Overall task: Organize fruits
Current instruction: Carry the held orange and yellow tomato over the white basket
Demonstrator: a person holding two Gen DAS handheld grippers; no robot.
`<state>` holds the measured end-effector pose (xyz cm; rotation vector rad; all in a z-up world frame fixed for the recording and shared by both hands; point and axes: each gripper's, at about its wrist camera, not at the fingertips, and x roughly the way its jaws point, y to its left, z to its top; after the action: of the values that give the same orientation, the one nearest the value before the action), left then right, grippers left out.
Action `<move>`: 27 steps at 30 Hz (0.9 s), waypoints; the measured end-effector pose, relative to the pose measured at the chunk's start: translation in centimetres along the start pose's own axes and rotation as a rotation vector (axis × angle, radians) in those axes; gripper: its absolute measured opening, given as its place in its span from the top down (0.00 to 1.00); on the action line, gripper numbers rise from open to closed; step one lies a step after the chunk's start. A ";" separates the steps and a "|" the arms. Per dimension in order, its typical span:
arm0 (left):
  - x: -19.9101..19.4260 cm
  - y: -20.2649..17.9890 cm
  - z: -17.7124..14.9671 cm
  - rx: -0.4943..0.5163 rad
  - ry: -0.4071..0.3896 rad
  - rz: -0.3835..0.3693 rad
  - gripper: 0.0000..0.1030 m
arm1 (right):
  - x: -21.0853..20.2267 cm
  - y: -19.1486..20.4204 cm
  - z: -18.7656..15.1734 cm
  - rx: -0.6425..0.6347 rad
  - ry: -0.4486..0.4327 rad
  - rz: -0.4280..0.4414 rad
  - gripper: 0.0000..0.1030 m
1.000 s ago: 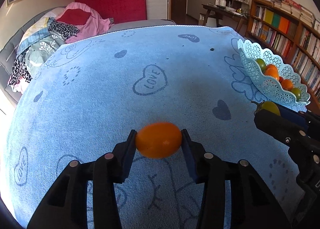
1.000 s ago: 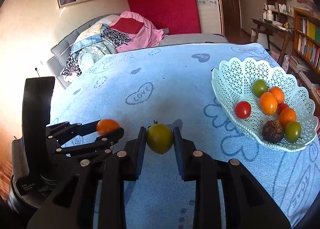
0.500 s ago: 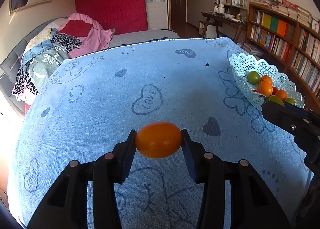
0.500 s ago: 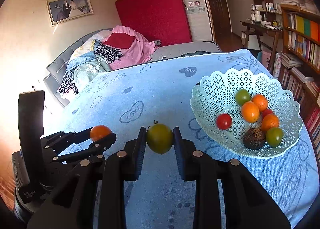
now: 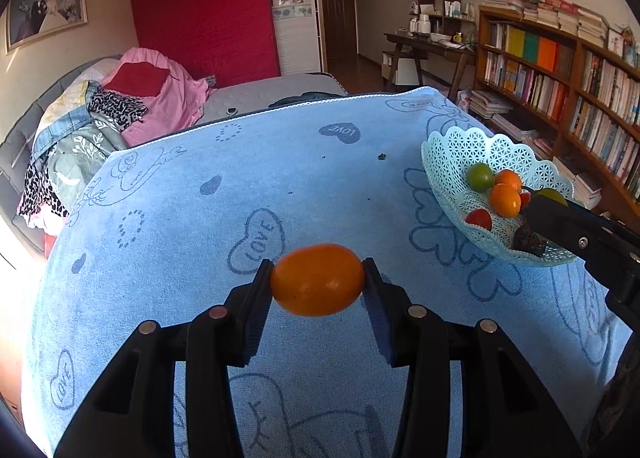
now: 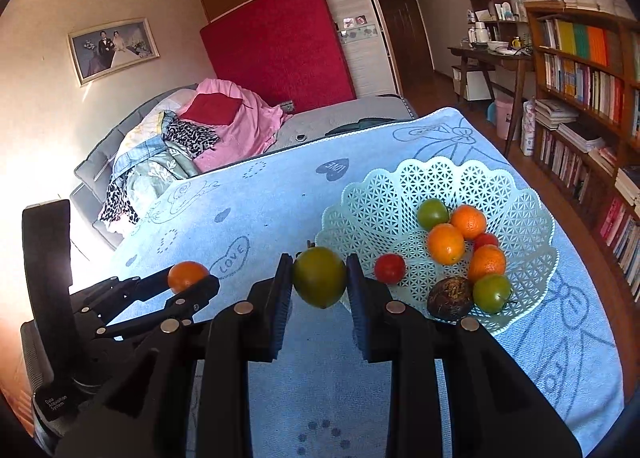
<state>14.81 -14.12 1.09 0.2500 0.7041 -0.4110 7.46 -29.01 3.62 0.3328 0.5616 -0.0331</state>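
My left gripper [image 5: 318, 280] is shut on an orange oval fruit [image 5: 318, 279] and holds it above the blue towel. It also shows in the right wrist view [image 6: 188, 278], at the left. My right gripper [image 6: 319, 277] is shut on a green tomato [image 6: 319, 276], just left of the pale blue lattice basket [image 6: 384, 194]. In the left wrist view the right gripper [image 5: 550, 200] hovers over the basket's [image 5: 452, 154] near side. The basket holds several fruits: oranges, green and red tomatoes, and a dark wrinkled fruit [image 6: 450, 292].
A blue towel [image 5: 240, 186] with heart prints covers the table. A bed with piled clothes [image 5: 100, 114] lies behind it. Bookshelves [image 5: 560, 70] and a desk [image 5: 428, 46] stand at the right.
Both grippers have risen and moved toward the basket with their fruits. The right gripper now reaches the basket's near side; the basket looks closer and more from above.
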 end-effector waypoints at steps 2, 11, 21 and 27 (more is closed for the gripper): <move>0.0 -0.5 0.3 0.007 -0.003 -0.006 0.56 | -0.2 -0.4 0.2 0.012 -0.007 -0.006 0.73; 0.2 -2.3 1.9 0.020 -0.037 -0.031 0.56 | -1.1 -1.2 0.8 0.038 -0.041 -0.023 0.73; 1.7 -5.3 3.0 0.039 -0.035 -0.074 0.56 | -0.6 -4.7 1.0 0.125 -0.052 -0.104 0.73; 2.4 -6.2 3.2 0.047 -0.038 -0.078 0.56 | 0.2 -7.0 0.7 0.202 -0.042 -0.147 0.72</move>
<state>15.52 -21.47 1.28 0.2586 0.6686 -0.5054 7.16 -35.83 1.95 0.4862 0.5416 -0.2390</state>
